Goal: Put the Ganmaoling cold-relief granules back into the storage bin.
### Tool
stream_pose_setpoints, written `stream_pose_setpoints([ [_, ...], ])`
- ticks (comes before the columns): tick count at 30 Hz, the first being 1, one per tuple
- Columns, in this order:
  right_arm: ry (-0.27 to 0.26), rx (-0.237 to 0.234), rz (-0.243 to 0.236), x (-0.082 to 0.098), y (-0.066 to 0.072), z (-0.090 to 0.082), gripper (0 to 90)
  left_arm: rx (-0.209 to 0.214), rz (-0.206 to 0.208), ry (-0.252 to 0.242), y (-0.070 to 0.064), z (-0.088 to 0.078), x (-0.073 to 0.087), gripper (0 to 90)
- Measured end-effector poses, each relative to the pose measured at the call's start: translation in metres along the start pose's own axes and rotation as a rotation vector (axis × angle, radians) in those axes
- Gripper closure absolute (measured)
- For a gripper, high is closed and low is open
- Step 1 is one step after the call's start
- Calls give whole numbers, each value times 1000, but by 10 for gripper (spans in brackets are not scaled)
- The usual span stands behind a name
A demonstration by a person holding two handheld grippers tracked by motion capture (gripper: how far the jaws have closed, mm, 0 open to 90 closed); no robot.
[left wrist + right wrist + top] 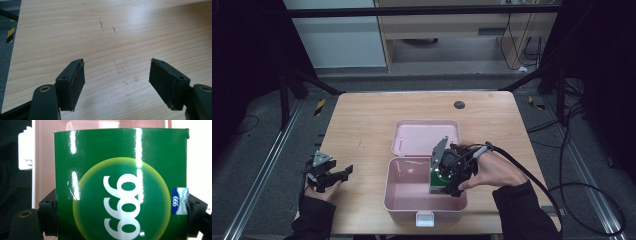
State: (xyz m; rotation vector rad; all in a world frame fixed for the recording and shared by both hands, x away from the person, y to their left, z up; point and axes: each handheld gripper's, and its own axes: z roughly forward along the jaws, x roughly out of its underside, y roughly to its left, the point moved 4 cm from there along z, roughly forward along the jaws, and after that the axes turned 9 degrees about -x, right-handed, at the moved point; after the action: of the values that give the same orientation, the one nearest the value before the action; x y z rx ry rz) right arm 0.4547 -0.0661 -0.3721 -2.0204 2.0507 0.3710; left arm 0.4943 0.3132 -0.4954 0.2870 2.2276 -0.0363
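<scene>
Leftmost in the high view, the left gripper (343,173) rests at the lower left of the frame, on the wooden table (377,115) and well apart from the work. Its jaws stand wide apart with nothing between them; the left gripper view looks down on bare wood grain past the two black pads (75,82). Likely parked there to stay out of the other hand's way.

Centre frame, a pink box (402,197) sits open near the table's near edge, lid (426,136) folded back flat behind it, white latch (424,218) facing the person. Interior looks bare, though the gripper covers its right part. The laid-back lid leaves the opening free from above.

Right of centre, the right gripper (447,186) points down into the right part of the box, the person's hand (492,172) wrapped around it. Its jaws are clamped on a green carton (120,185), which sits upright inside the box's opening. In the right gripper view the pads press the carton's two side faces, its printed front turned to the camera with a white "999" in a yellow-green disc and a small blue sticker (179,201) at the right edge. Side grip keeps the carton square for lowering. Whether its bottom touches the box floor cannot be told.
</scene>
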Motion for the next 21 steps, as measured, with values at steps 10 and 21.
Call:
stream_pose_setpoints([
  [10,3,-26,12,3,-1,13,160,-1,-2,-1,1,0,0,278],
  [21,20,-38,21,14,-2,25,158,-1,-1,1,0,1,0,278],
])
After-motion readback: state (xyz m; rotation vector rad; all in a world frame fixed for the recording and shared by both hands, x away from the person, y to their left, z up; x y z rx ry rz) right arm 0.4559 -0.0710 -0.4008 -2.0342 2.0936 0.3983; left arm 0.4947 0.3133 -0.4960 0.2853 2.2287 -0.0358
